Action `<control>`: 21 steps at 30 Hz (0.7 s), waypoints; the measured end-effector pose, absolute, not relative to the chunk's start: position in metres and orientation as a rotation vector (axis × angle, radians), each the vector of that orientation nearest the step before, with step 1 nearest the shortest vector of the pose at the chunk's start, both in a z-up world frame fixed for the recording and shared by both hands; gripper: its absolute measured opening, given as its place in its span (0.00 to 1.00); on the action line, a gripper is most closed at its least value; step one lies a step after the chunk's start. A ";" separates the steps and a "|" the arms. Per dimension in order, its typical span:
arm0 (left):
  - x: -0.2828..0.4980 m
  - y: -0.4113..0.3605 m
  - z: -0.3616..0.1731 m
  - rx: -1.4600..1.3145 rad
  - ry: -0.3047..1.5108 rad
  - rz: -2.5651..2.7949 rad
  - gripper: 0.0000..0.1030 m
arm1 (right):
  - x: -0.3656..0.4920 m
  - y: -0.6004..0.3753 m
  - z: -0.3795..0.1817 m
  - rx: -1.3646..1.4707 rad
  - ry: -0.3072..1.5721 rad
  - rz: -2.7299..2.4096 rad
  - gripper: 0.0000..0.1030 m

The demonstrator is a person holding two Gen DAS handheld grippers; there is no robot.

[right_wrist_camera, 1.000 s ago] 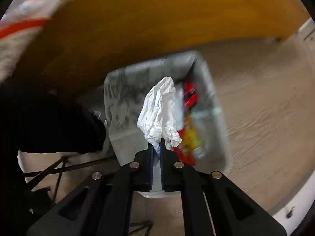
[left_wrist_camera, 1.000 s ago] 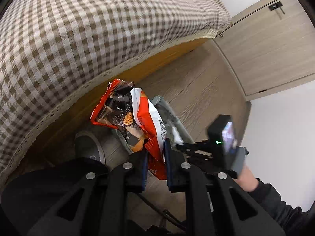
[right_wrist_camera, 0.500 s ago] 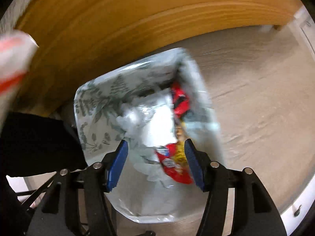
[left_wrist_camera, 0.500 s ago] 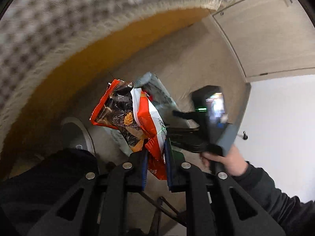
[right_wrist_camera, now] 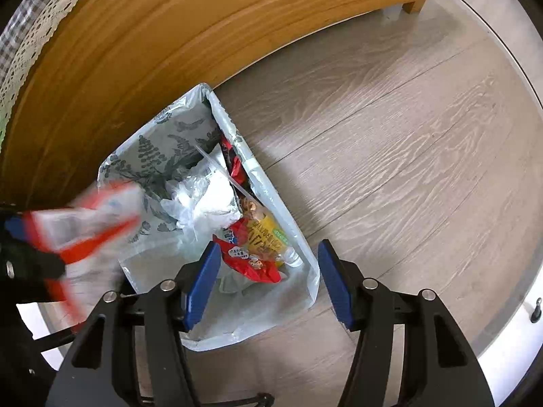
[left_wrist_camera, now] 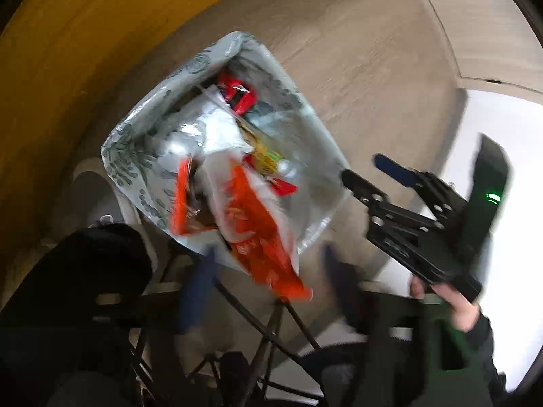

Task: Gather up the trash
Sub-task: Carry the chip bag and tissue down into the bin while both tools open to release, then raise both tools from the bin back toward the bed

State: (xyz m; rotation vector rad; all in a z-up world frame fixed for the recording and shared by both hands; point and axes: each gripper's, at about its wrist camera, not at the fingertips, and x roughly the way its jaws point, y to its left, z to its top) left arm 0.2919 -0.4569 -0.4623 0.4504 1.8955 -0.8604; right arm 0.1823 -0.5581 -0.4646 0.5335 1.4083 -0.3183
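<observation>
The left claw is opening to drop the crinkly orange and white snack bag, loose between its jaws, above the leaf-print plastic bin bag; the right claw hangs empty and released, so next comes fetching more trash.

Orange snack wrapper motion-blurred; left tool fingers smeared, outline unclear.

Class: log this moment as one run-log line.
left tongs: opening, wrapper dropping | right tongs: open, empty | bin: below both
</observation>
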 end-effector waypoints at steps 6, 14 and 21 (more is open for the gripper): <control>0.309 -0.445 -0.464 0.395 1.891 -0.730 0.76 | 0.182 -0.561 -0.457 0.524 1.397 -0.307 0.56; 0.315 -0.441 -0.454 0.408 1.849 -0.696 0.76 | 0.183 -0.558 -0.457 0.512 1.414 -0.290 0.56; 0.328 -0.442 -0.434 0.452 1.717 -0.694 0.79 | 0.192 -0.552 -0.446 0.435 1.415 -0.308 0.56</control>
